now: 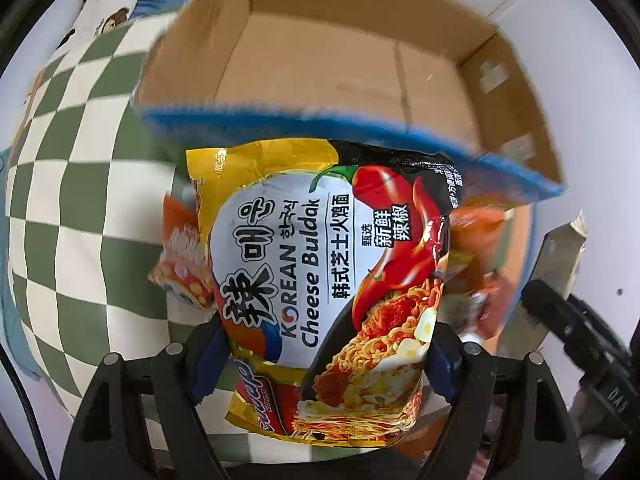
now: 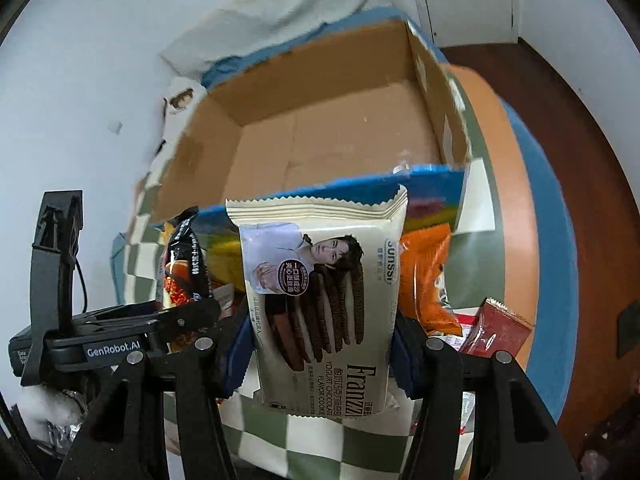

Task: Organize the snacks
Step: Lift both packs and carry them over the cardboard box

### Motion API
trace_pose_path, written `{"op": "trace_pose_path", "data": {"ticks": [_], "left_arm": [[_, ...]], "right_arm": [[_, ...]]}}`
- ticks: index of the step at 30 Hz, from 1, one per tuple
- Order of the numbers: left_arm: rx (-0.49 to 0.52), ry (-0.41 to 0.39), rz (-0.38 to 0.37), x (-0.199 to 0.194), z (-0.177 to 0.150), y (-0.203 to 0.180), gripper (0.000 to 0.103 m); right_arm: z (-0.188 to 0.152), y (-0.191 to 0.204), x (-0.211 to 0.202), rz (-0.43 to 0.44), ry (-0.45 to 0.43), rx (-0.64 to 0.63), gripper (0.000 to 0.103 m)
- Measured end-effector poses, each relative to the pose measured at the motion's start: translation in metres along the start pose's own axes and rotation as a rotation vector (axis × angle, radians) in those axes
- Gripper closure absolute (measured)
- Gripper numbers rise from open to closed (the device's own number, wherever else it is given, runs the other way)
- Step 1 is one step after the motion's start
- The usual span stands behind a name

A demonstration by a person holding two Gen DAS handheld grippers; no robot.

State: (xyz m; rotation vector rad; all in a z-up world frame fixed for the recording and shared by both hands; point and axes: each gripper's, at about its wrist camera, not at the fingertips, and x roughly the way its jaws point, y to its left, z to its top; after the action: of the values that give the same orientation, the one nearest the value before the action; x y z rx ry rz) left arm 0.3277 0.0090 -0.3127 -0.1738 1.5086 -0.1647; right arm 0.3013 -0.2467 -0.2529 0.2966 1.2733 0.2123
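My left gripper (image 1: 322,360) is shut on a yellow Korean Cheese Buldak noodle packet (image 1: 320,272), held up in front of the near wall of an open cardboard box (image 1: 320,72). My right gripper (image 2: 322,356) is shut on a cream Franzzi yogurt chocolate cookie bag (image 2: 320,288), also just short of the same box (image 2: 332,136). The box shows a bare brown bottom. The left gripper with its noodle packet appears at the left of the right wrist view (image 2: 120,332).
The box stands on a green and white checked cloth (image 1: 80,200). Orange snack bags (image 2: 428,276) and a small red packet (image 2: 496,328) lie by the box's near wall. A white wall is behind, a brown door (image 2: 580,200) at the right.
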Motion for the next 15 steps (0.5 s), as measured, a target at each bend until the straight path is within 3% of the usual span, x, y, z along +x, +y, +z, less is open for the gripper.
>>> {"op": "trace_pose_path", "data": {"ticks": [3, 5, 10, 13, 15], "left_arm": [[0.020, 0.030, 0.067, 0.018, -0.016, 0.002, 0.022], [0.024, 0.055, 0.073, 0.025, -0.029, 0.005, 0.022], [-0.028, 0.094, -0.005, 0.013, -0.044, 0.022, 0.022], [-0.036, 0.046, -0.079, -0.020, -0.035, 0.029, 0.022], [-0.015, 0.000, -0.089, -0.040, -0.027, 0.030, 0.022]], "right_arm": [[-0.005, -0.008, 0.026, -0.020, 0.056, 0.010, 0.043], [-0.015, -0.013, 0.043, -0.028, 0.097, 0.016, 0.043], [-0.034, -0.018, 0.061, -0.016, 0.153, 0.024, 0.043], [-0.040, -0.011, 0.045, 0.007, 0.136, 0.012, 0.043], [-0.038, -0.006, 0.031, 0.035, 0.111, 0.007, 0.043]]}}
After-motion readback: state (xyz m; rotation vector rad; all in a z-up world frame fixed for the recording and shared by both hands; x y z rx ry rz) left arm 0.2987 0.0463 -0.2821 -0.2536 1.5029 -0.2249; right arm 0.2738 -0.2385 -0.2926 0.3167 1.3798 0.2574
